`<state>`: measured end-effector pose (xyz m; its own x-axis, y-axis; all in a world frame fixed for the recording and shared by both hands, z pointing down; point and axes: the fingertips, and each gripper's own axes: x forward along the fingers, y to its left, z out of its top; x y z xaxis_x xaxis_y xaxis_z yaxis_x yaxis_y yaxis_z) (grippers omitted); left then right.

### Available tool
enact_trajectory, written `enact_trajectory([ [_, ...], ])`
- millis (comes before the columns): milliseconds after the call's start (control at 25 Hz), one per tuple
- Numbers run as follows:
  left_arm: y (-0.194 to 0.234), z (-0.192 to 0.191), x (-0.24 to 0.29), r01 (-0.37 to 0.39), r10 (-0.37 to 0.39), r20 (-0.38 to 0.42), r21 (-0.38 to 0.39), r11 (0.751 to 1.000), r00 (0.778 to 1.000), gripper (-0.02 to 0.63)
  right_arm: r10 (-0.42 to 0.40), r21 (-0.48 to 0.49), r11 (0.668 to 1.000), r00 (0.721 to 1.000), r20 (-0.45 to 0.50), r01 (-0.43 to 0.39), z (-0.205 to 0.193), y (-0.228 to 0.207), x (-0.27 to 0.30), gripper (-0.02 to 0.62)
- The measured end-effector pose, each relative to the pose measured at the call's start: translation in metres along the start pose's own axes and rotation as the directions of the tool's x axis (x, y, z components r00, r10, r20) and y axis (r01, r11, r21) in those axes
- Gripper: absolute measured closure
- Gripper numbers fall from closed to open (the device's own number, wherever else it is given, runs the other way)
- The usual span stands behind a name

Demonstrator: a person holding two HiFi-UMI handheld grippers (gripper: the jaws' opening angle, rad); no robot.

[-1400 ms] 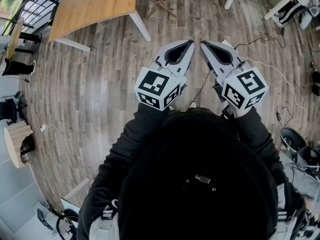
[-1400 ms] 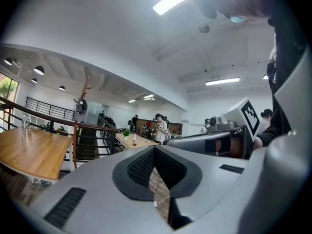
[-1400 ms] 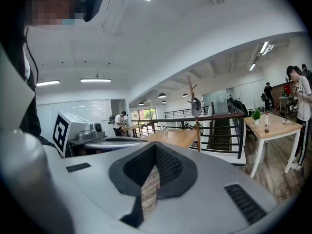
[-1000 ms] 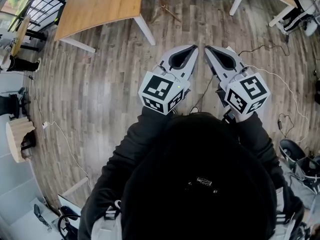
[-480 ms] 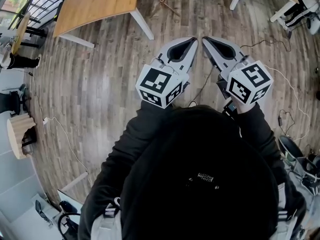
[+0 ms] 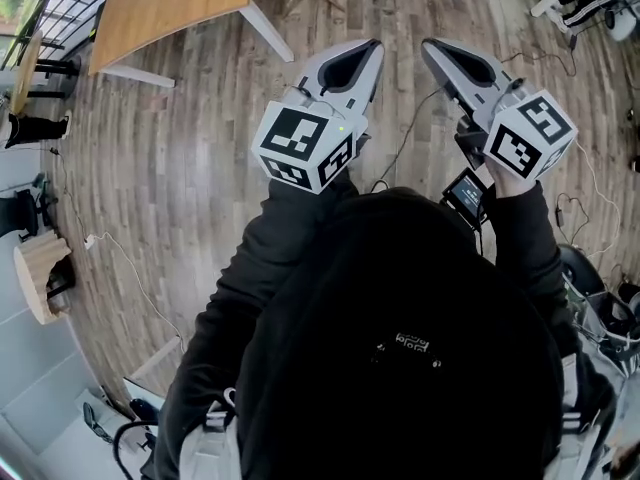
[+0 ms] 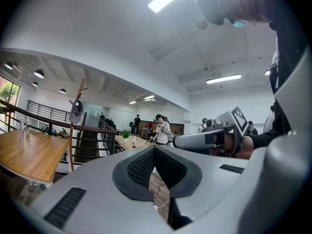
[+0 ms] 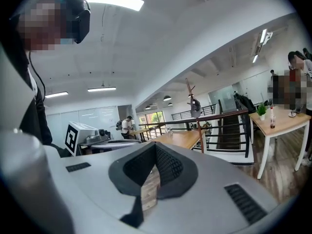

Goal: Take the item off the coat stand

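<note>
Left gripper [image 6: 372, 46], right gripper [image 6: 430, 46]: I hold both level, side by side before chest, jaws pressed together, nothing between. Wood floor [image 6: 180, 168] below. Wooden table [image 6: 170, 8] ahead on my left. Coat stand [image 7: 71, 145] well apart, beyond table. Grey item [image 7: 76, 110] hangs near its top, untouched.

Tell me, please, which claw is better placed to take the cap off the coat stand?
Left, narrowly. The coat stand with the cap is far off. In the head view its feet lie up-left of both claws, nearer the left claw than the right claw. Both are shut and empty.
</note>
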<state>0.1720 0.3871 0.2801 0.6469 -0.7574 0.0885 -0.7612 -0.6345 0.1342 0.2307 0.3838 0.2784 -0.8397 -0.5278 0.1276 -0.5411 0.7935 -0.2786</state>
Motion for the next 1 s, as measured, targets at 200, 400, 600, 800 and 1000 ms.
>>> enact_trajectory([
  [200, 0.008, 0.001, 0.013, 0.033, -0.033, -0.004, -0.013, 0.999, 0.999, 0.6, 0.012, -0.012, 1.0, 1.0, -0.022, -0.012, 0.008, -0.01, -0.001, 0.58],
  [400, 0.026, 0.005, 0.033, 0.072, -0.072, 0.0, -0.025, 0.997, 0.997, 0.6, -0.054, 0.014, 0.998, 0.998, -0.013, 0.054, 0.018, -0.037, -0.002, 0.58],
  [600, 0.058, 0.008, 0.047, 0.101, -0.101, -0.009, -0.035, 0.994, 0.995, 0.601, -0.102, 0.015, 0.995, 0.995, -0.005, 0.102, 0.033, -0.06, 0.019, 0.58],
  [800, 0.095, 0.013, 0.063, 0.146, -0.147, -0.015, -0.065, 0.987, 0.989, 0.6, -0.142, 0.033, 0.989, 0.99, -0.025, 0.143, 0.044, -0.082, 0.055, 0.58],
  [1000, 0.139, 0.016, 0.081, 0.171, -0.174, -0.03, -0.075, 0.982, 0.984, 0.6, -0.166, 0.053, 0.985, 0.986, -0.021, 0.166, 0.056, -0.103, 0.095, 0.58],
])
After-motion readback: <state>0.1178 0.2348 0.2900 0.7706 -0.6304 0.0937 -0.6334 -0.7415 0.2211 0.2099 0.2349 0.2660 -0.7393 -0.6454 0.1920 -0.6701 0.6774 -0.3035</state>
